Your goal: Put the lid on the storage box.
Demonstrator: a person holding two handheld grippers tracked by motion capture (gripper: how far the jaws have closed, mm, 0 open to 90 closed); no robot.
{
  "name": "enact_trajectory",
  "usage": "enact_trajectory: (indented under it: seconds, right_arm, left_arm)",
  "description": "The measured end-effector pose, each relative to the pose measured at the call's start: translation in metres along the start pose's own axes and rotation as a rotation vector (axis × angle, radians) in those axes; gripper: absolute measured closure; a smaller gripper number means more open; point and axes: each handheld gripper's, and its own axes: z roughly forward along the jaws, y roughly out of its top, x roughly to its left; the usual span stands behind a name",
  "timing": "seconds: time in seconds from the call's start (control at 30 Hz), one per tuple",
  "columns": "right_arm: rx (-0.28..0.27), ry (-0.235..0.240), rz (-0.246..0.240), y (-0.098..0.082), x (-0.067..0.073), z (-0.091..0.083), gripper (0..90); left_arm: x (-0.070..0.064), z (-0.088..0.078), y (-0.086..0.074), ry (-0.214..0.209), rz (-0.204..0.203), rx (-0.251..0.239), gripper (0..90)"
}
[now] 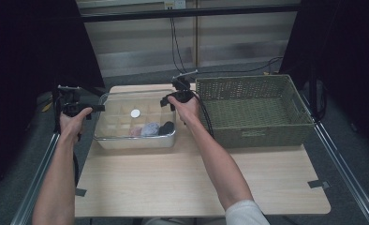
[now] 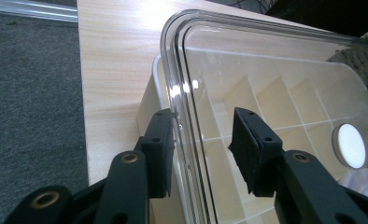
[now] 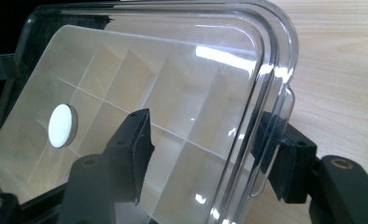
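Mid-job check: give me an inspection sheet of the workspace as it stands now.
Surface: wooden table, bare at the front.
Job's things: clear lid over divided box; three small items in its front compartments; white disc on the lid.
Clutter: green wicker basket on the right.
Grippers: left gripper and right gripper each straddle a lid edge, pads not pressing.
Cables: black cables hang down the back wall.
Surroundings: dark curtains, grey floor.

Green wicker basket (image 1: 255,112) beside table edge
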Motion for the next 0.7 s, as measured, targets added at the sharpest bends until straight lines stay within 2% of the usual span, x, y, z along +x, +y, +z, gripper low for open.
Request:
enact_trajectory:
  seconds: [0.1,0.23,0.3,0.4,0.47,0.57,0.7]
  right_arm:
    - [0.003,-0.008,-0.006,0.0003,0.0006,-0.0002,38.4]
    - [0.005,-0.065,-0.023,0.0012,0.0017,-0.0011,34.9]
    - [0.015,-0.07,-0.012,0.0013,-0.0003,0.0,35.4]
    - [0.021,-0.082,-0.024,-0.0001,0.0015,0.0034,34.9]
    - [0.026,-0.089,-0.023,-0.0009,0.0011,0.005,34.6]
    - [0.025,-0.107,-0.008,-0.0013,-0.0014,0.0069,33.7]
    - [0.026,-0.107,-0.004,-0.0008,-0.0011,0.0074,34.3]
  left_arm:
    - [0.0,0.0019,0.0,0.003,0.002,0.007,57.7]
    - [-0.0001,0.0027,0.0005,0.011,0.022,0.024,57.5]
    - [-0.0003,0.0041,-0.0003,0.023,0.012,0.014,57.4]
    - [0.0035,0.0044,-0.0016,0.011,0.009,0.024,57.1]
    - [0.0036,0.0047,-0.0034,0.041,0.009,0.013,60.1]
    - [0.0037,0.0042,-0.005,0.034,0.017,0.004,59.7]
    - [0.005,0.0016,-0.0045,0.038,0.008,-0.01,60.3]
